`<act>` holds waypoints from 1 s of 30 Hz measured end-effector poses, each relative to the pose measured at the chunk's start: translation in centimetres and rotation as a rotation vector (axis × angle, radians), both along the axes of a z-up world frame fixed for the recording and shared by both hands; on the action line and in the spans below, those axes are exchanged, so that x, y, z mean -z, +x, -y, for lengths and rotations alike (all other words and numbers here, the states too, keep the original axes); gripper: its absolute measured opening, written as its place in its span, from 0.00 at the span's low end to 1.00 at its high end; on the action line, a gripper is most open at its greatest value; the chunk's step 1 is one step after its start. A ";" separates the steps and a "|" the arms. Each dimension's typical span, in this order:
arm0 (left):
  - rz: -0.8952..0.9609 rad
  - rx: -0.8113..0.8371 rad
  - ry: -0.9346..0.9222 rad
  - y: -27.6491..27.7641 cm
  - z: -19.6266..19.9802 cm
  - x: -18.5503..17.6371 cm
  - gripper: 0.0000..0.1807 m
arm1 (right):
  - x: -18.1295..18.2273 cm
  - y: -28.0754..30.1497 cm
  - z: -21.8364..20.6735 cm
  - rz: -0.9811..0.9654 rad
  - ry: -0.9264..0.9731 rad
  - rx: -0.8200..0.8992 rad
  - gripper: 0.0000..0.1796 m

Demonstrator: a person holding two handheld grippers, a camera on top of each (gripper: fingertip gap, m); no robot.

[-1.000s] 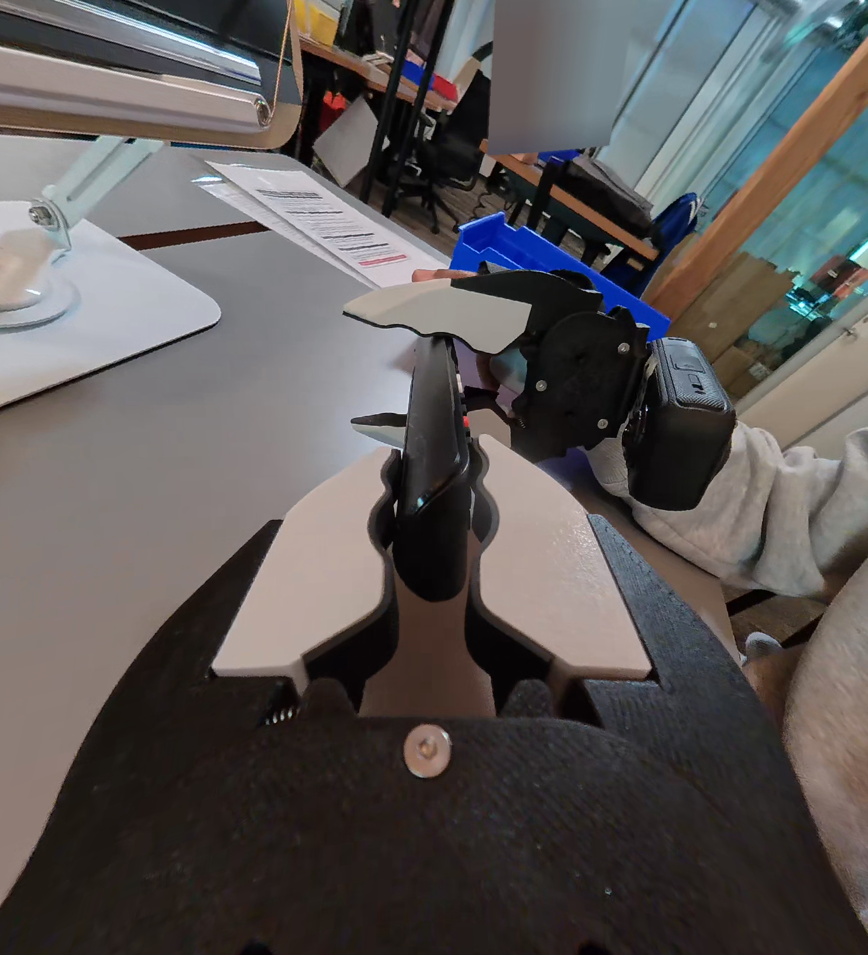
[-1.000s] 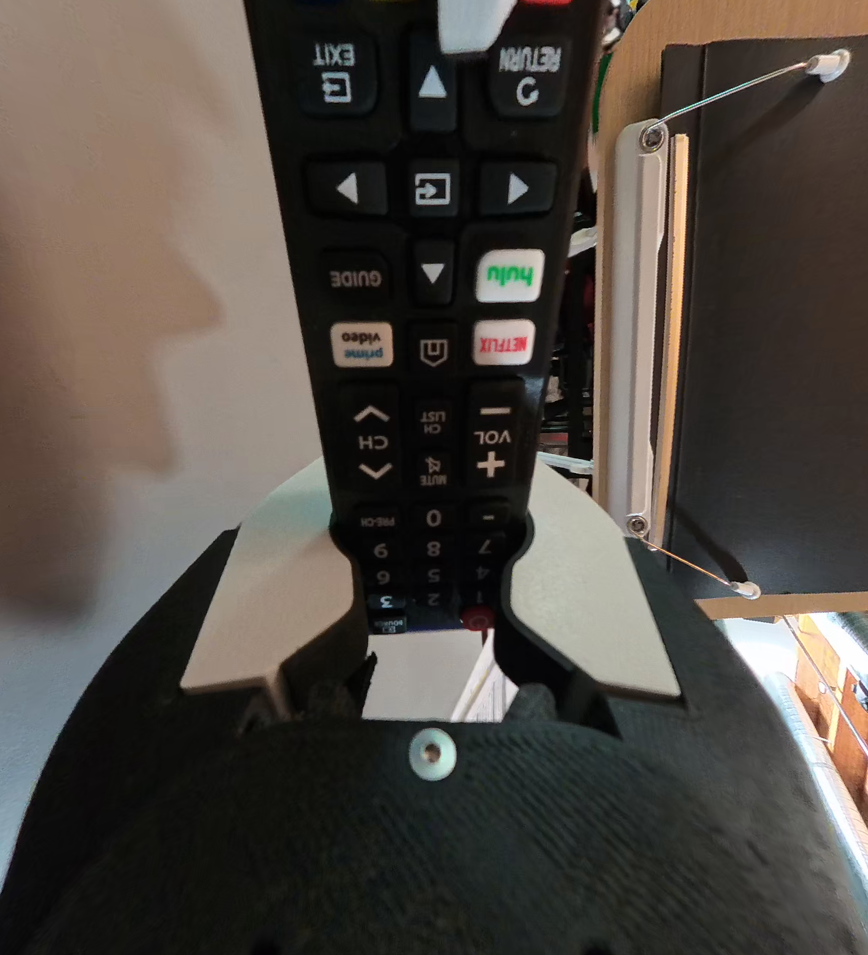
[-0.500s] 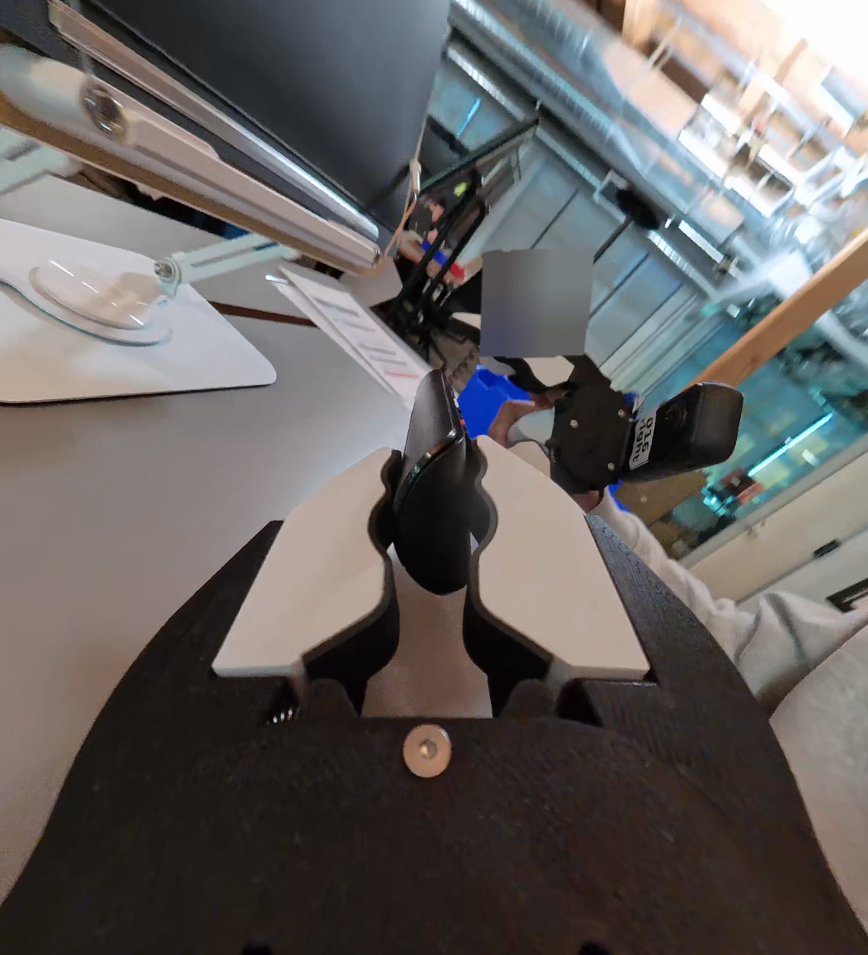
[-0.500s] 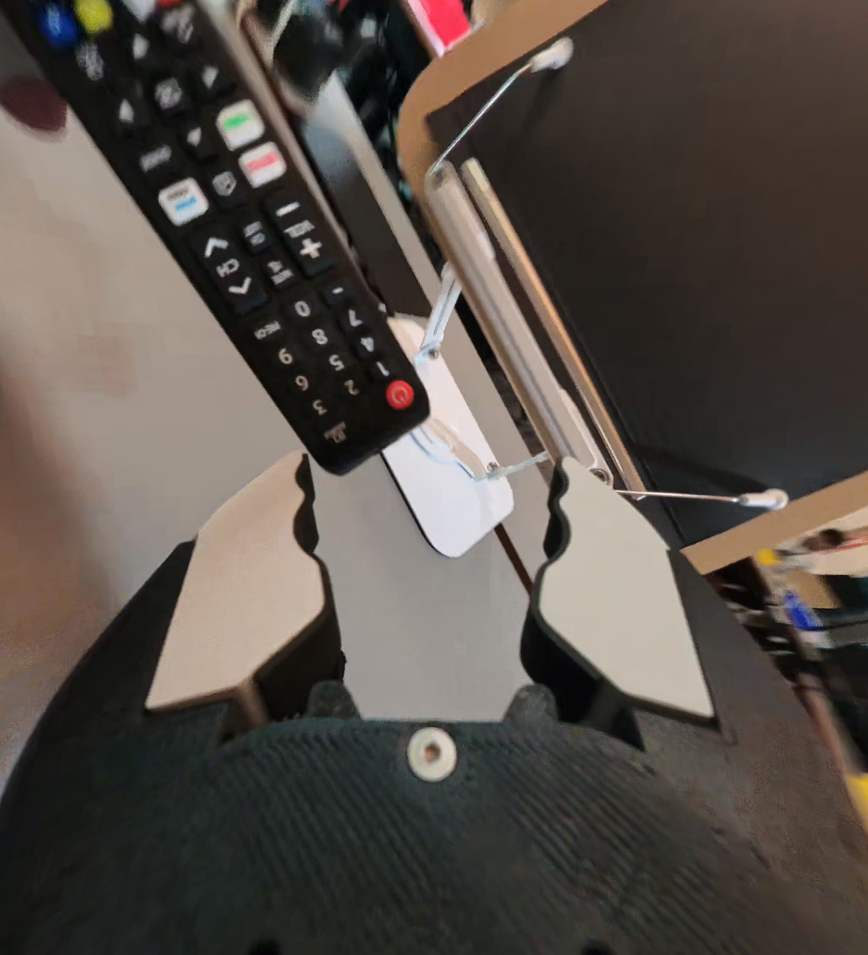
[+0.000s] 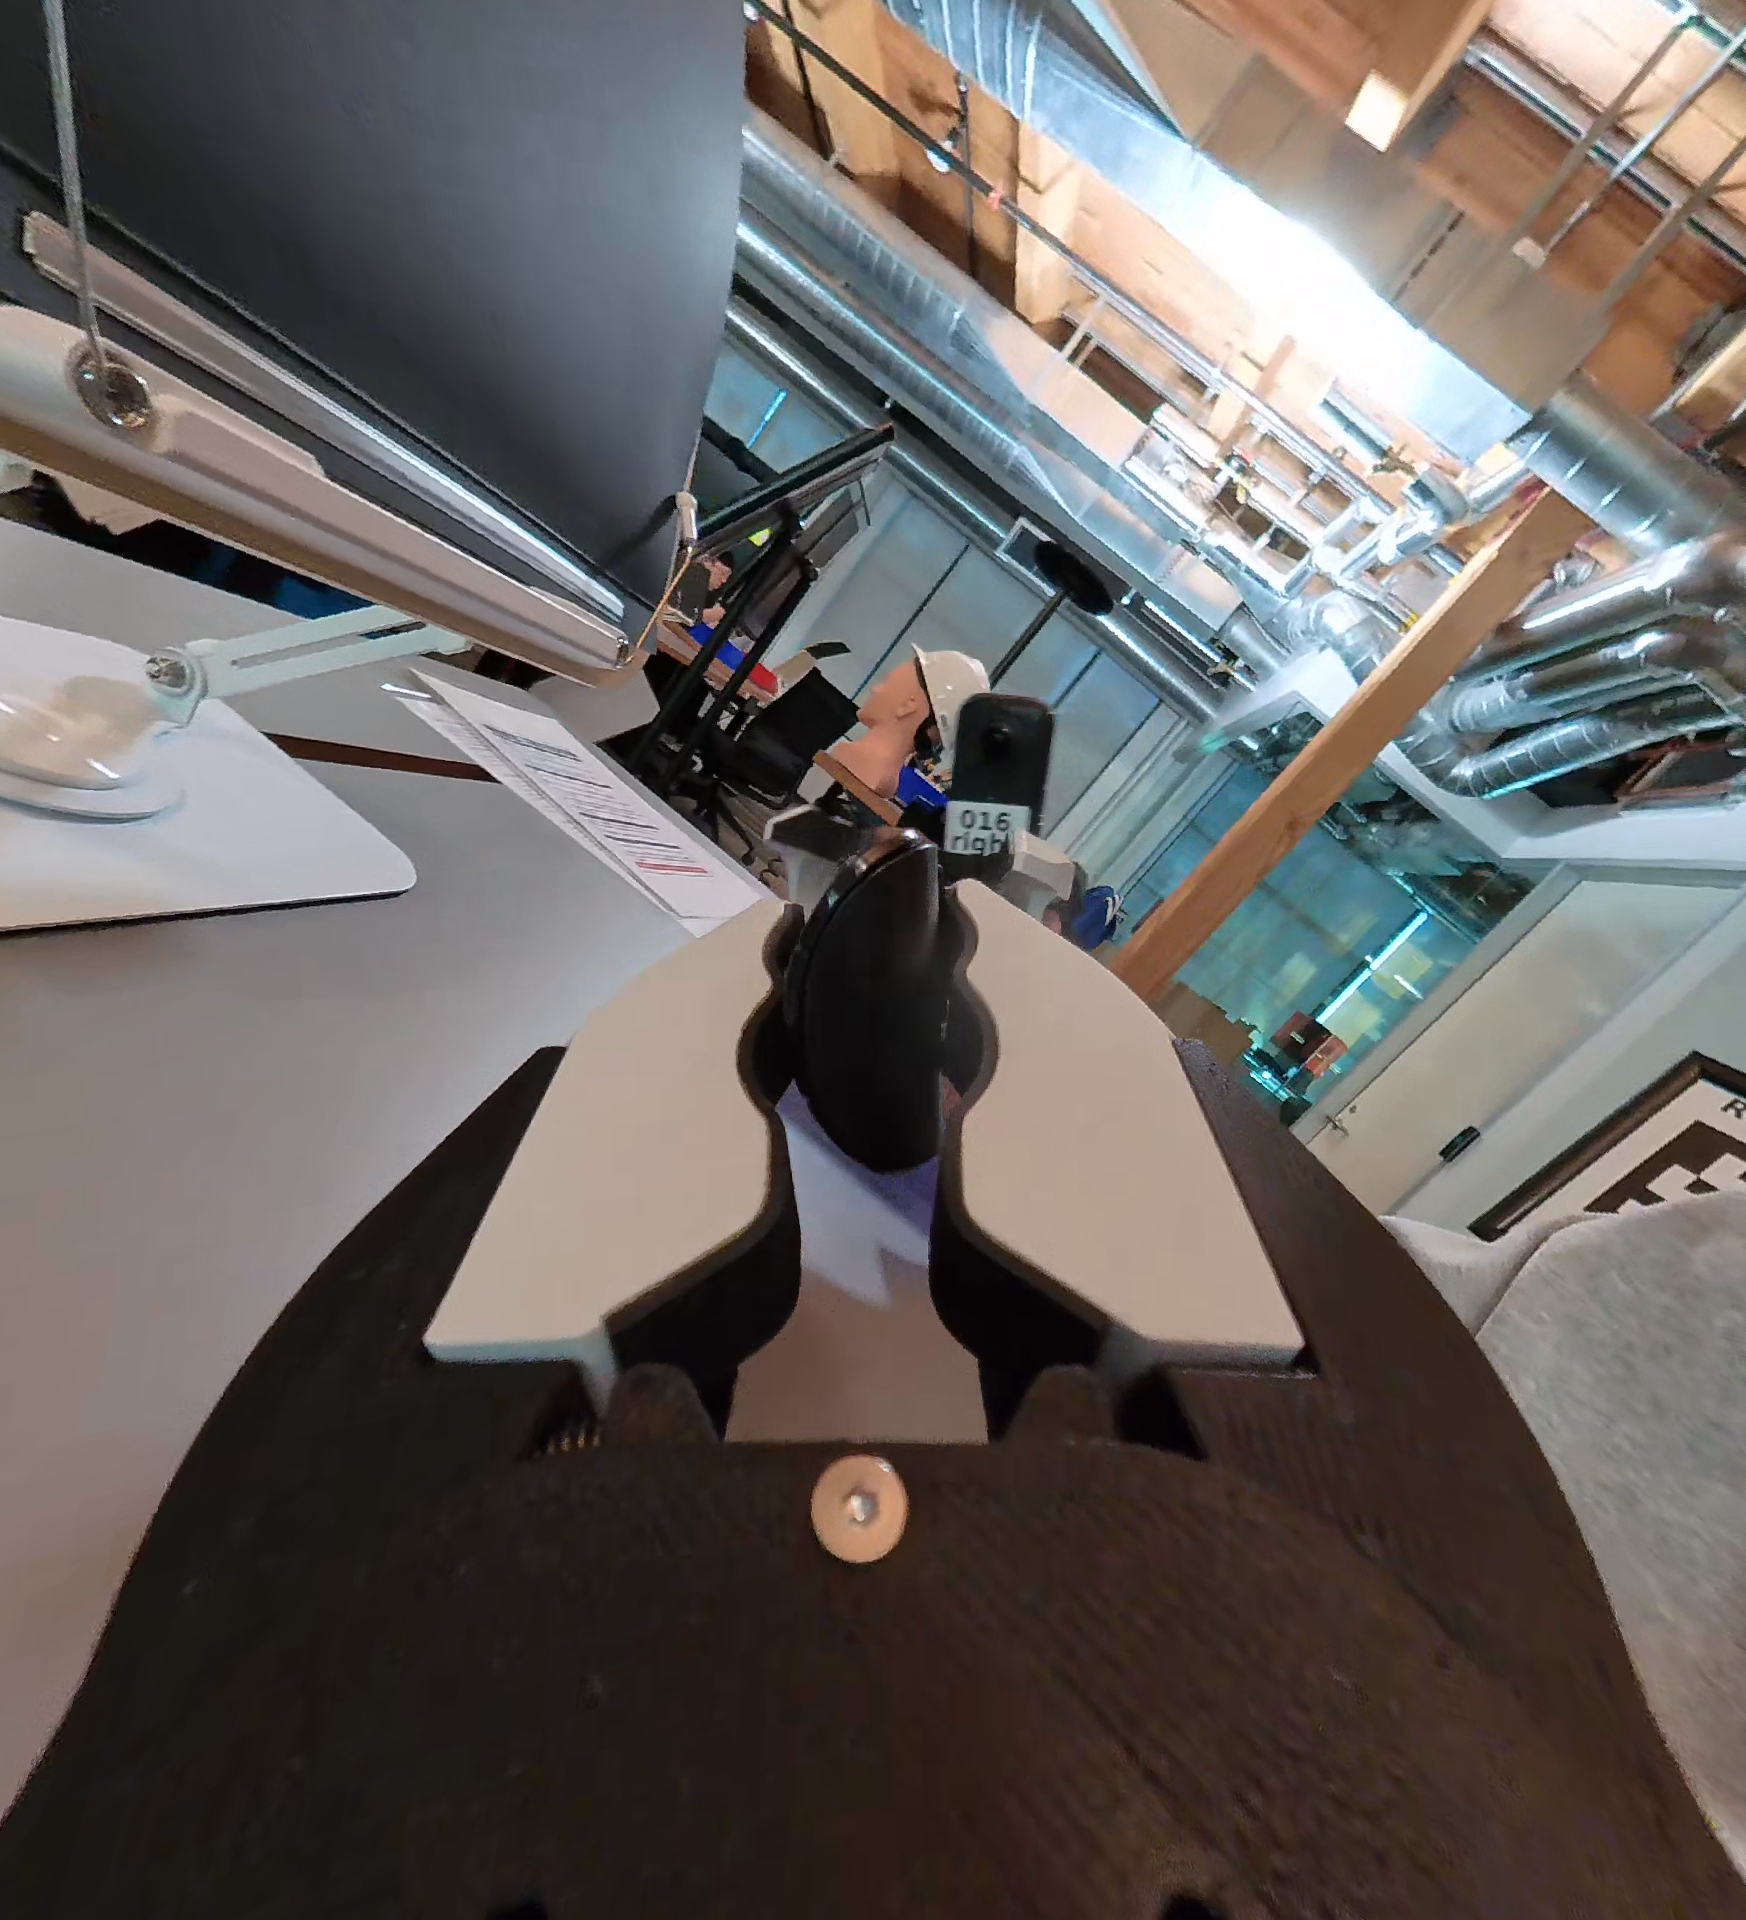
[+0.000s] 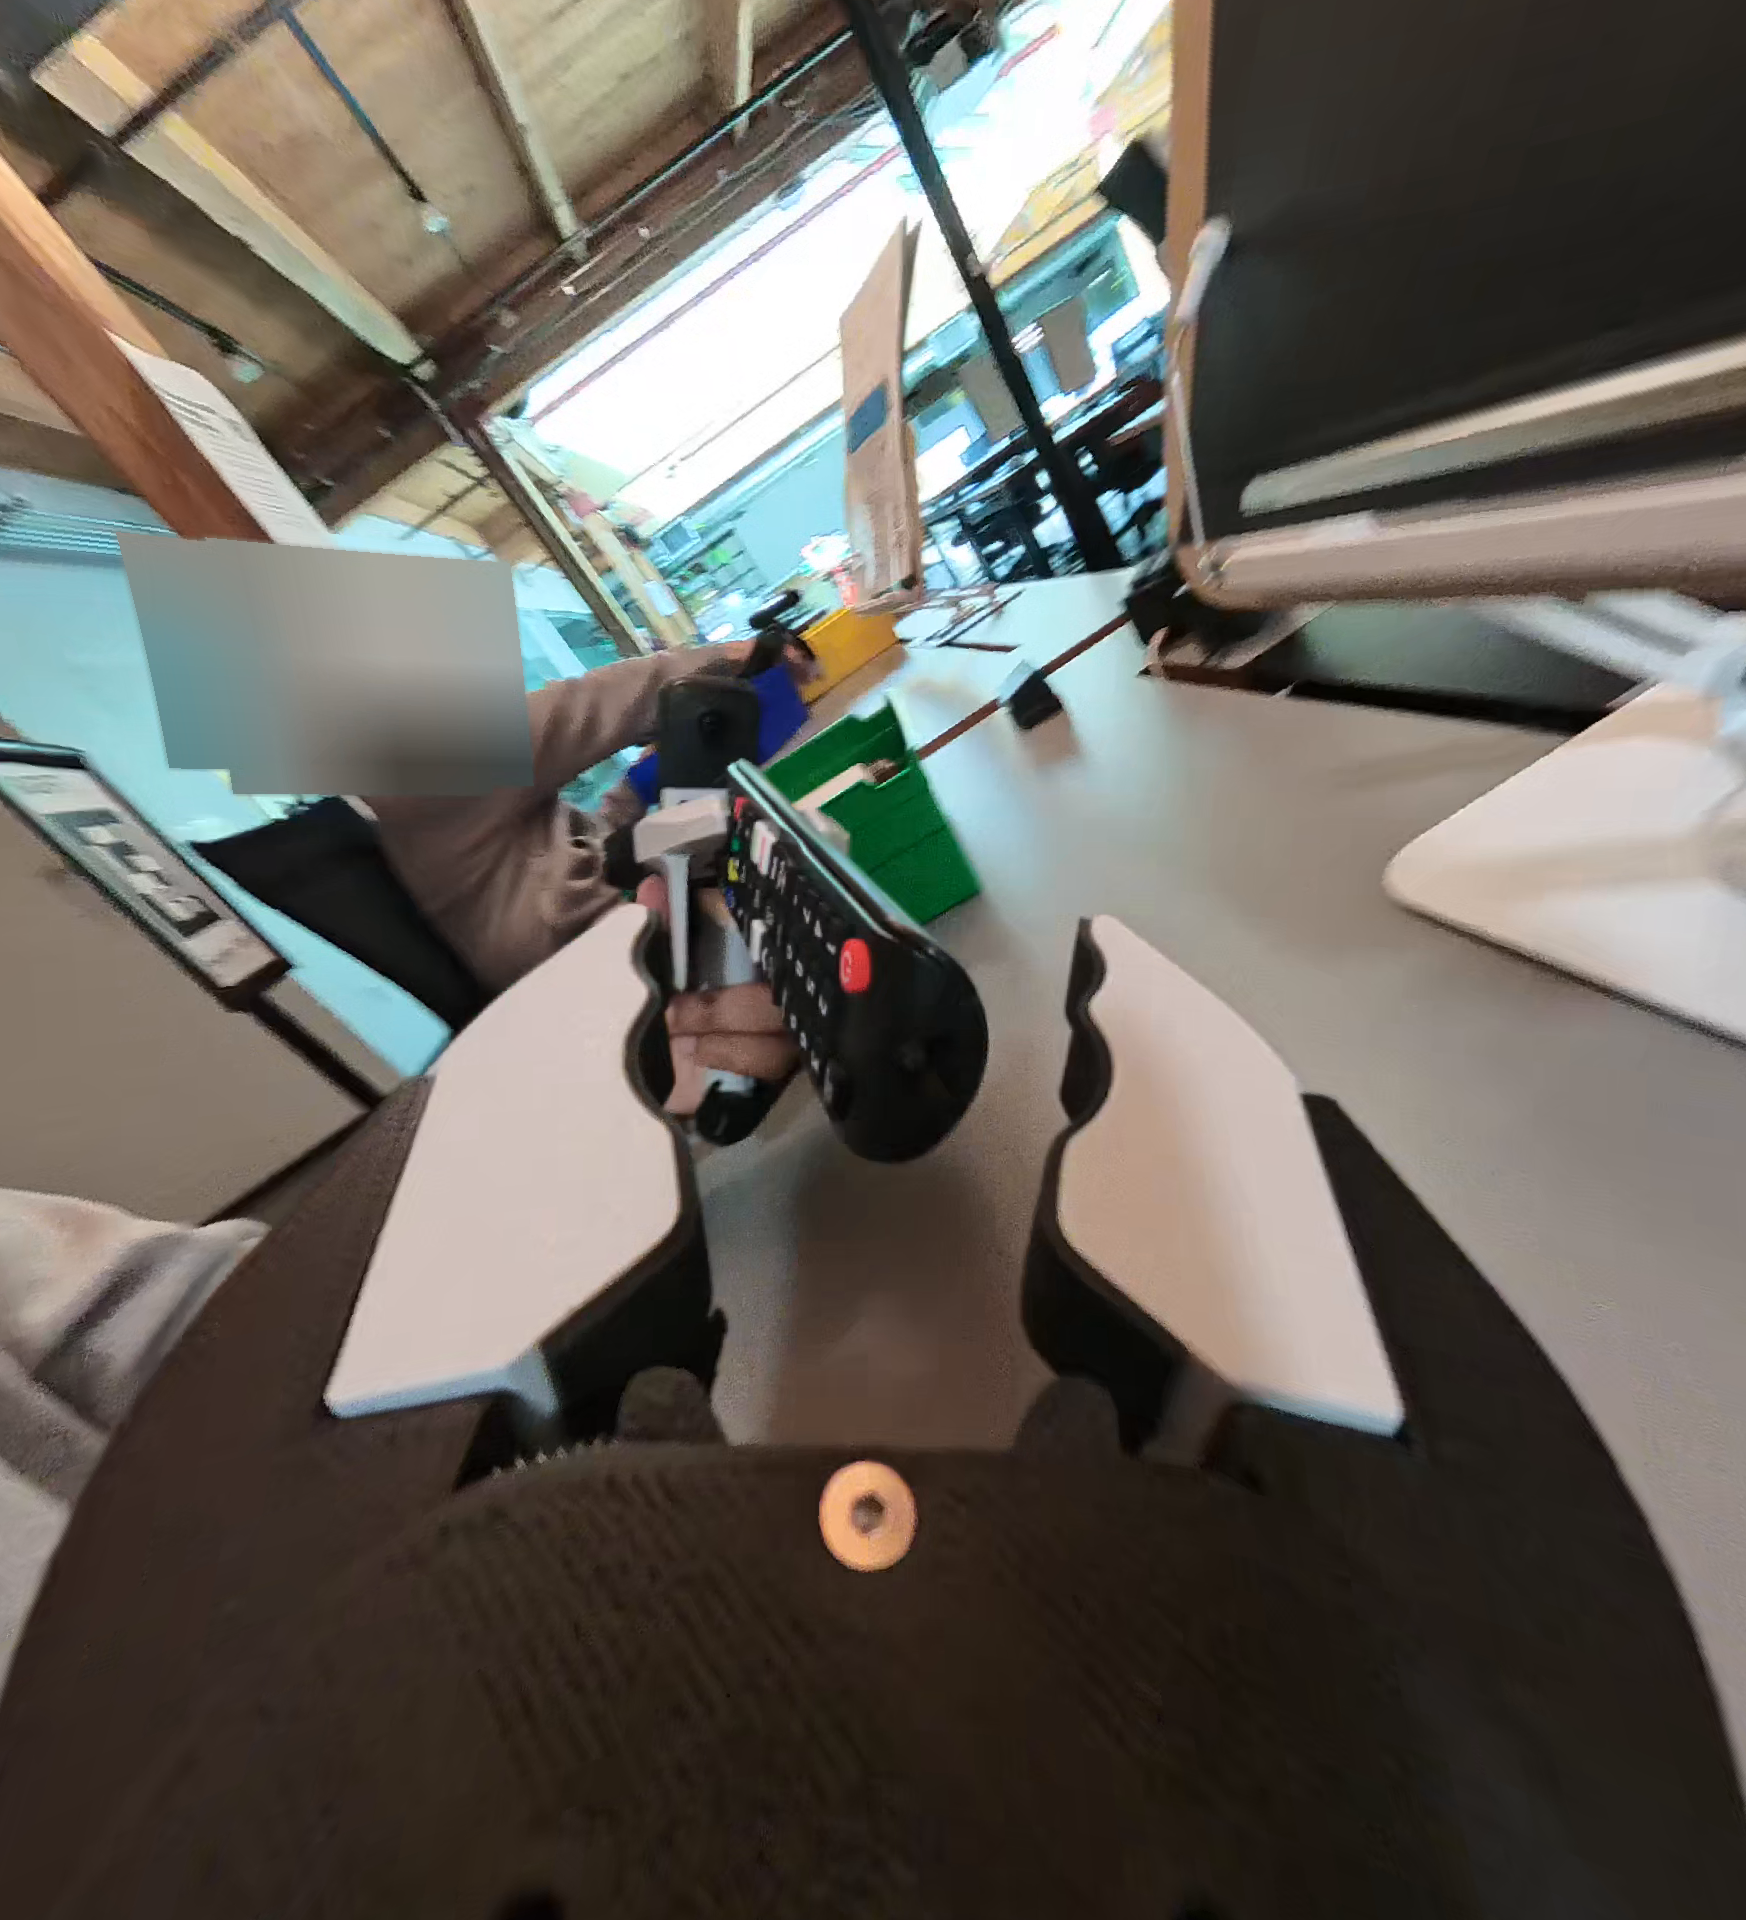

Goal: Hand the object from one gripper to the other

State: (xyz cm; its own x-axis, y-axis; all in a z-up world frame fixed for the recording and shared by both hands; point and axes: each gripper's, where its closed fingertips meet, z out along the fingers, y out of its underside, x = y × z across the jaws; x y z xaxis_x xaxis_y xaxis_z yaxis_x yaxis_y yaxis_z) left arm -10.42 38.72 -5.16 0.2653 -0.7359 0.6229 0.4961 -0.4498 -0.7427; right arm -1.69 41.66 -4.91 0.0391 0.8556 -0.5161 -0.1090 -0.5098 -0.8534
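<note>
Left claw (image 5: 867, 997) pinches the black remote (image 5: 874, 1023) end-on between its pale fingers (image 5: 640, 1132), held clear above the grey bench (image 5: 173, 1091). Left of it on the bench: white monitor base (image 5: 121, 831), printed sheet (image 5: 578, 800). The other claw faces it from just beyond the remote. Right wrist view: left claw (image 6: 734, 831) far off grips the remote (image 6: 838, 956) near its far end, button side up, red-button end pointing at the camera. Right claw (image 6: 864, 1029) spread wide, holding nothing, the remote's near end just short of its tips. Green bin (image 6: 890, 831) behind on the bench (image 6: 1264, 935).
</note>
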 end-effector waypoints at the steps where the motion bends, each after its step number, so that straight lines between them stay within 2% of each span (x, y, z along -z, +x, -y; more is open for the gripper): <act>1: 0.003 0.005 0.001 0.2 0.1 0.0 0.14 | 0.3 -0.4 0.4 -0.007 -0.035 -0.038 0.39; 2: 0.005 0.010 0.000 0.4 0.1 0.0 0.14 | 0.7 -0.8 1.0 -0.007 -0.059 -0.080 0.36; 5: 0.032 0.024 0.005 0.6 0.2 -0.3 0.14 | 1.7 -1.6 2.4 0.006 -0.081 -0.176 0.15; 6: 0.053 0.031 0.004 0.6 0.3 -0.5 0.14 | 1.8 -1.8 2.8 0.001 -0.086 -0.206 0.14; 11: 0.083 0.024 0.009 0.3 0.3 -0.8 0.14 | 1.8 -2.1 3.2 -0.031 -0.115 -0.228 0.13; 18: 0.066 0.051 0.018 0.8 0.7 -0.9 0.14 | 0.9 -1.5 3.2 -0.038 -0.062 -0.225 0.12; 19: 0.060 0.027 0.022 0.7 0.5 -0.9 0.17 | 0.8 -1.3 3.0 -0.037 -0.065 -0.220 0.12; 20: 0.039 -0.013 0.029 0.4 0.2 -0.9 0.23 | 0.8 -1.1 2.8 -0.037 -0.073 -0.212 0.12; 23: -0.102 -0.168 0.109 -0.4 -0.5 -0.9 0.38 | 0.7 -0.1 1.5 -0.030 -0.101 -0.168 0.12; 27: -0.423 -0.332 0.308 0.1 -0.2 -1.1 0.40 | 1.7 1.4 -0.3 0.099 -0.099 -0.090 0.12; 30: -0.764 -0.393 0.478 2.0 0.1 0.1 0.39 | 2.6 2.2 -0.8 0.222 -0.075 -0.062 0.13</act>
State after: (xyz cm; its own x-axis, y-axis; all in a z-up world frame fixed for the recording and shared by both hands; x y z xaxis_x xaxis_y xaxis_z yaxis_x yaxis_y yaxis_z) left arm -8.44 38.60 -5.31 0.7526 -0.6392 -0.1579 -0.1430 0.0754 -0.9869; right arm 0.50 42.42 -7.54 0.1074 0.8193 -0.5632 0.1106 -0.5728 -0.8122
